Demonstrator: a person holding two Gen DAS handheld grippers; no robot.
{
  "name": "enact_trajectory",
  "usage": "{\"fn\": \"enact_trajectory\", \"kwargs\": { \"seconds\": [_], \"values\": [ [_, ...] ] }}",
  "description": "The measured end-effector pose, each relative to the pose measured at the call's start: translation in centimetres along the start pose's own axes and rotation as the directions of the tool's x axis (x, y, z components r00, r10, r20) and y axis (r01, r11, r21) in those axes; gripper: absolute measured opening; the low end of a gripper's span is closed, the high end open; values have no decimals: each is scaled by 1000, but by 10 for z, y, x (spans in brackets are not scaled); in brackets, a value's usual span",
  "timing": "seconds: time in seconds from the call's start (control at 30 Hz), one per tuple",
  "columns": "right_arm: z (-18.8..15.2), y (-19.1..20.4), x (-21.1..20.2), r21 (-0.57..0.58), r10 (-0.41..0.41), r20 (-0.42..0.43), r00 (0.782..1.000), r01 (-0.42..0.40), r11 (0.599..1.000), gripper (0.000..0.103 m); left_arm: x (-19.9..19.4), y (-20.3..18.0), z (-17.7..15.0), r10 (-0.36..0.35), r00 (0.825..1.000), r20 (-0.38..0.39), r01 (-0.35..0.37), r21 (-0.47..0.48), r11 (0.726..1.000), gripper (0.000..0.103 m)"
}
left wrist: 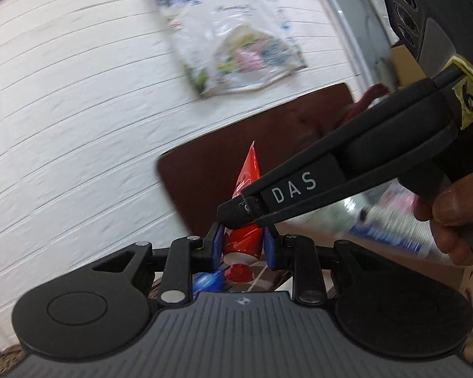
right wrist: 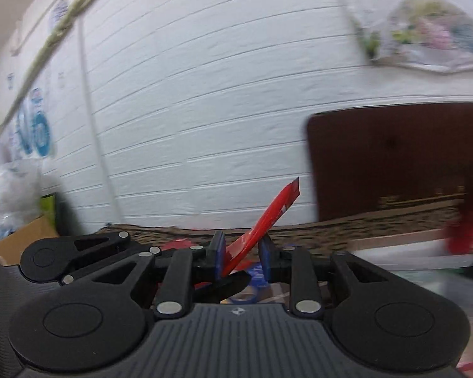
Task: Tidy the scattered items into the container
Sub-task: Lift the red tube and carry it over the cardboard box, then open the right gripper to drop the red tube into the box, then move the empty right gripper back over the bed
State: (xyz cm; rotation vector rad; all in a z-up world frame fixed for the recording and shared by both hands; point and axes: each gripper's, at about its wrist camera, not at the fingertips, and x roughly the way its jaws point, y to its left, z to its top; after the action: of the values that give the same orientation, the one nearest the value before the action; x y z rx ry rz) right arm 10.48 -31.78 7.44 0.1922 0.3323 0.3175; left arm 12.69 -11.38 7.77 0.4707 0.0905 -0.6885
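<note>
Left wrist: both claws (left wrist: 242,243) clamp red tube (left wrist: 247,176) (blurred).

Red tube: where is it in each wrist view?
Left wrist: red tube bottom centre, upright, cap toward the camera, between the left gripper pads.
Right wrist: red tube centre-low, leaning right, between the right gripper pads.
Shared landmark: dark brown board behind it.

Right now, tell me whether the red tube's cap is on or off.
On. In the left wrist view the red cap sits on the red tube at its lower end, below the left gripper jaws clamping it.
</note>
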Motion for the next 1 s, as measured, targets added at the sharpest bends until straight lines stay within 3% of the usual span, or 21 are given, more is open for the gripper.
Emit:
{"fn": "enact_trajectory", "kwargs": {
  "seconds": [0.2,0.27,0.37,0.4,0.43,0.5,0.57,0.63,0.7,0.77,1.0],
  "values": [
    [-6,-52,-3,82,-106,-67,992,111,990,25,58,-11,4,-91,994,-55,91,6,996,24],
    [-11,-59,-2,100,-126,-76,989,134,986,26,58,-16,3,-93,993,-68,95,25,995,24],
    [-15,-63,-1,124,-160,-82,984,169,978,38,49,-22,-2,-89,993,-76,92,36,995,24],
    [-16,-65,-3,133,-171,-79,982,180,975,47,45,-26,-1,-86,994,-74,89,46,995,24],
    [-17,-67,-3,143,-179,-81,980,190,971,62,44,-26,-1,-85,994,-73,89,56,994,29],
    [-18,-67,-6,149,-173,-78,982,183,972,66,44,-26,-1,-79,995,-67,83,63,995,36],
    [-19,-63,-9,141,-168,-74,983,177,974,77,40,-27,-3,-83,993,-82,87,49,995,50],
    [-22,-56,-15,123,-170,-64,983,177,977,88,33,-26,-5,-77,994,-82,79,29,996,56],
    [-25,-48,-20,110,-153,-57,986,159,981,91,21,-23,-7,-64,995,-70,66,18,998,61],
    [-29,-40,-25,111,-127,-50,991,131,985,93,5,-20,-11,-54,997,-52,55,16,998,73],
    [-38,5,-27,68,-46,-50,998,49,996,100,-51,-1,-35,15,998,-58,-14,13,1000,77]
  ]
}}
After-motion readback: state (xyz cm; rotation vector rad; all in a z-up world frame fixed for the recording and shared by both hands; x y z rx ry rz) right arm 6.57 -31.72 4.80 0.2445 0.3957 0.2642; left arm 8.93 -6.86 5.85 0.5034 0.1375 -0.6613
